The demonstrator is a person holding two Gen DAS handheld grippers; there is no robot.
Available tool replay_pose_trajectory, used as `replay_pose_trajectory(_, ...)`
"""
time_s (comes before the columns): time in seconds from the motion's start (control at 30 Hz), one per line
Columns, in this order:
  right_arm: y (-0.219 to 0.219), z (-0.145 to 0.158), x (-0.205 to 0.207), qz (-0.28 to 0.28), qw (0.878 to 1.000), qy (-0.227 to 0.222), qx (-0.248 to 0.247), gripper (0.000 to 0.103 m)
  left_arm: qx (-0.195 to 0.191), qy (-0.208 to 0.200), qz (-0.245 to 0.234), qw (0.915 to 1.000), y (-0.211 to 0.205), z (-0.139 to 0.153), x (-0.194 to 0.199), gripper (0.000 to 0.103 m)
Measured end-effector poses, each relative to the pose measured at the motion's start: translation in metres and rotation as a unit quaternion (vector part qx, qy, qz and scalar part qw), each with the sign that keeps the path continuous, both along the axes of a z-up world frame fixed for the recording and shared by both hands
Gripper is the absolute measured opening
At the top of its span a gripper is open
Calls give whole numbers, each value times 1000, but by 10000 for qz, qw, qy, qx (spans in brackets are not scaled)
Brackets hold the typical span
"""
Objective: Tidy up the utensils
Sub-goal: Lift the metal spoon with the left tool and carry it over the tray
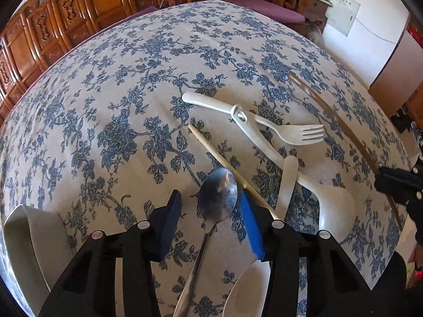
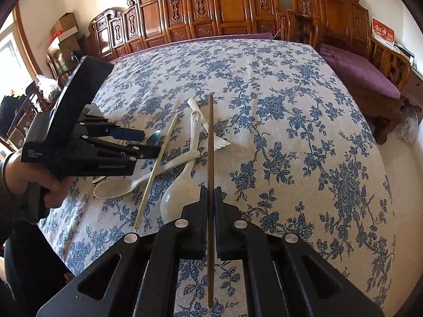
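Floral-clothed counter [image 2: 290, 121]; utensils heaped mid-counter toward its left edge. Left hand-held gripper [image 1: 211, 206], jaws apart, straddles steel spoon [image 1: 218, 198] in heap. Right hand-held gripper [image 2: 210, 198] clamped on dark chopstick [image 2: 210, 158], raised above heap.

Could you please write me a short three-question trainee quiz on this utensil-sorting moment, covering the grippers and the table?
1. True or false: the right gripper is shut on the dark chopstick.
2. Which utensil lies between the fingers of the left gripper? A. white fork B. metal spoon C. pale chopstick
3. Fill in: at the left edge of the left wrist view, on the floral tablecloth, stands a white ____.

Key
1. True; it is clamped between the pads, with its tip pointing away.
2. B, the metal spoon; the pads do not yet press it. The white fork and the pale chopstick lie farther off.
3. Bowl.
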State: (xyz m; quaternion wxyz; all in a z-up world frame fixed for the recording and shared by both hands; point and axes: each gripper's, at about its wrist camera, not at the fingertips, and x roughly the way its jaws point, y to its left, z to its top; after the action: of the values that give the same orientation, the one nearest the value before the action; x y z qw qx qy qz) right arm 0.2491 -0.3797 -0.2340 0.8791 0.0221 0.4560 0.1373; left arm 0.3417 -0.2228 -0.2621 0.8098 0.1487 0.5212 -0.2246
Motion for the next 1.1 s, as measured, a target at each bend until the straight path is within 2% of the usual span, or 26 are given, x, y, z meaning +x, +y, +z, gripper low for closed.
replay_pose_trajectory(0.03, 1, 0, 0, 9, 10000, -1, -3, 6, -12, -9, -13, 10000, -1, 0, 0, 37)
replay_pose_trajectory(0.07, 1, 0, 0, 15, 10000, -2, -3, 6, -22, -18, -20, 10000, -1, 0, 0, 27)
replay_pose_trajectory(0.3, 5, 4, -2, 53, 10000, -48, -6, 6, 26, -168, 52, 9998, 5, 6, -7, 27)
replay_pose_trajectory(0.7, 22, 22, -8, 259, 9993, -257, -16, 6, -448, -716, 270, 9961, 27, 66, -28, 26)
replay_pose_trajectory(1.1, 40, 43, -19, 470, 9977, -480, 27, 6, -586, -1090, 445, 9913, 43, 109, -47, 26)
